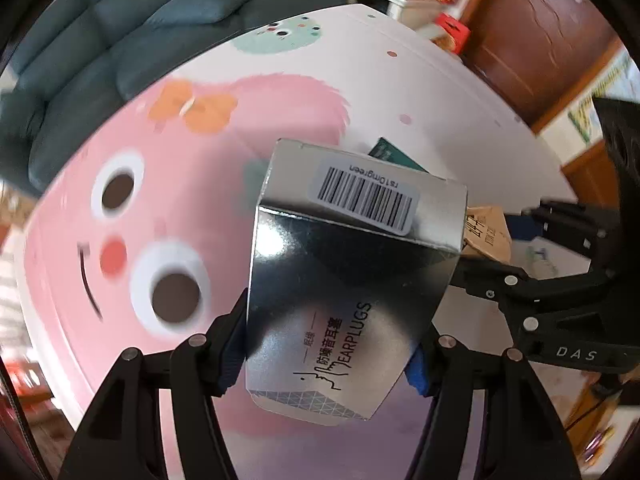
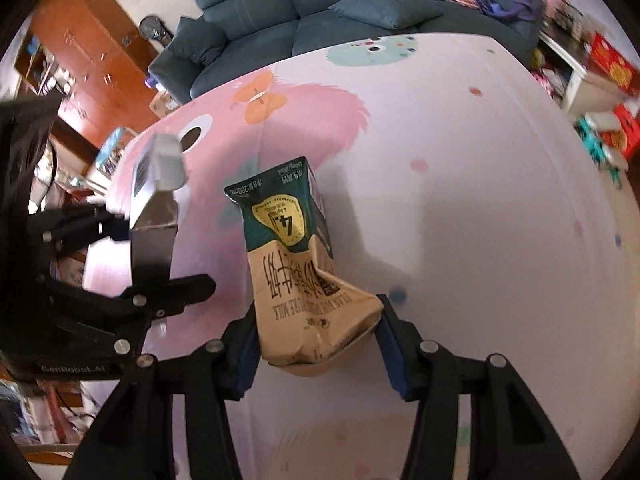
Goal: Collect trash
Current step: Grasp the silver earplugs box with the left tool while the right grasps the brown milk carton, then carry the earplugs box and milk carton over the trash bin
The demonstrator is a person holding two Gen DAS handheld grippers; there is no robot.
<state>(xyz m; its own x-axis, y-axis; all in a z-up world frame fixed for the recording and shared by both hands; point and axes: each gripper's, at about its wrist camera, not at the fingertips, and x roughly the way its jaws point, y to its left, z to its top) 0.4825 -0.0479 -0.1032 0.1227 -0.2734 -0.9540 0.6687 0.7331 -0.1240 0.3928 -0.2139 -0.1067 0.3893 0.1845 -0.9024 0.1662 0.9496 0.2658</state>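
Between the blue pads of your left gripper the silver earplugs box is sitting, its barcode end pointing away from you; both pads are pressing its sides, so you are holding it clear above the pink cartoon tablecloth. From the right wrist view, that same box is showing off to the left, well apart from your other catch. Your right gripper is straddling the crumpled milk carton: the tan lower end is lying between the fingers, the green top is reaching away over the cloth. The left pad is touching the carton's side and the right pad is meeting its bent corner, so you are gripping it at a middling width. Beyond the table, a dark teal sofa is standing.
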